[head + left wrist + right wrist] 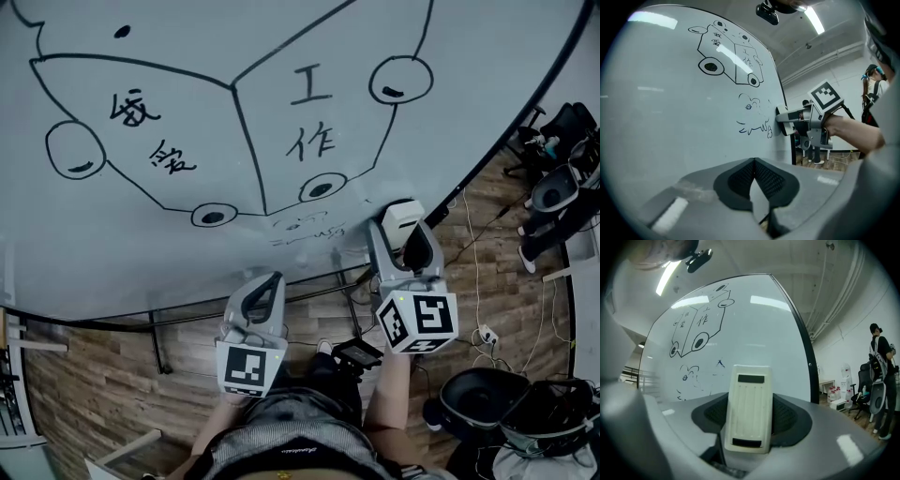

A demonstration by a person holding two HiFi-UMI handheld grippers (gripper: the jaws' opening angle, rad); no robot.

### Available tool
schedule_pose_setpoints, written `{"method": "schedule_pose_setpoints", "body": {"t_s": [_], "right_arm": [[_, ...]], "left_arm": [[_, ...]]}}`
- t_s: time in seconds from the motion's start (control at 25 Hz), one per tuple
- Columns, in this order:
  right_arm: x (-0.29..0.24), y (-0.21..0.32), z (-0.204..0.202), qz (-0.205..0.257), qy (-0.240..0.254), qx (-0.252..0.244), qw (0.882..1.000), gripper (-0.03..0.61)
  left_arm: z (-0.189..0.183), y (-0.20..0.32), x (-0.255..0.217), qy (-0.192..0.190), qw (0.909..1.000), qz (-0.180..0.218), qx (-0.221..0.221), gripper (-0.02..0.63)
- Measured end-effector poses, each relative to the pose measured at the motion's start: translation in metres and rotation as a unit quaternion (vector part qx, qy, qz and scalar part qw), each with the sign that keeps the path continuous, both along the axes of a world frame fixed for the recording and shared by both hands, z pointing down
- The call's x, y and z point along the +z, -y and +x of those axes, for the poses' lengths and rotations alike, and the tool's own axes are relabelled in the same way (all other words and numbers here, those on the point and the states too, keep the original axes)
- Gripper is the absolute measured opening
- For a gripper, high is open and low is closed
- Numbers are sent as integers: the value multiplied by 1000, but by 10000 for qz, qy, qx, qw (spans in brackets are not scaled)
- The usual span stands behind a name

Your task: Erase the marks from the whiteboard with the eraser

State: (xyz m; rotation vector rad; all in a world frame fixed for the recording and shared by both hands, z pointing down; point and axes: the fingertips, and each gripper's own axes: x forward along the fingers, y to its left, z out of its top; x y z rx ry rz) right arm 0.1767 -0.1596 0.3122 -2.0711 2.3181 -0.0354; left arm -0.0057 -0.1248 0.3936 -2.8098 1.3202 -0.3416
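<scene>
A wood-plank floor (112, 375) lies below a large whiteboard (281, 56). Nearest, the left gripper (753, 180) hangs short of the board, its jaws pressed together at the tips with nothing between them. The right gripper (405, 239) clamps a cream eraser (747, 406) between its jaws, and the eraser's far end meets the board just right of a small scribble (305, 228). Higher up is a truck drawing (234, 112) with written characters. Office chairs (558, 187) stand well beyond the board's right edge.
</scene>
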Motion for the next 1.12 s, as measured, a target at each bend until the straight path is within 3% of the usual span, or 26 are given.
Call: {"method": "schedule_pose_setpoints", "body": {"t_s": [0.2, 0.56, 0.76, 1.12], "right_arm": [[-32, 1, 0, 96, -337, -21, 9994, 261], [-7, 1, -19, -229, -746, 12, 9969, 262], [-41, -2, -29, 14, -827, -101, 9965, 262], [20, 3, -45, -808, -1428, -15, 9864, 262]], "left_arm": [[1, 2, 0, -14, 10000, 5, 53, 5], [1, 3, 0, 67, 9998, 102, 170, 5], [-3, 2, 1, 128, 9996, 140, 202, 5], [-14, 2, -1, 116, 9998, 157, 103, 5]]}}
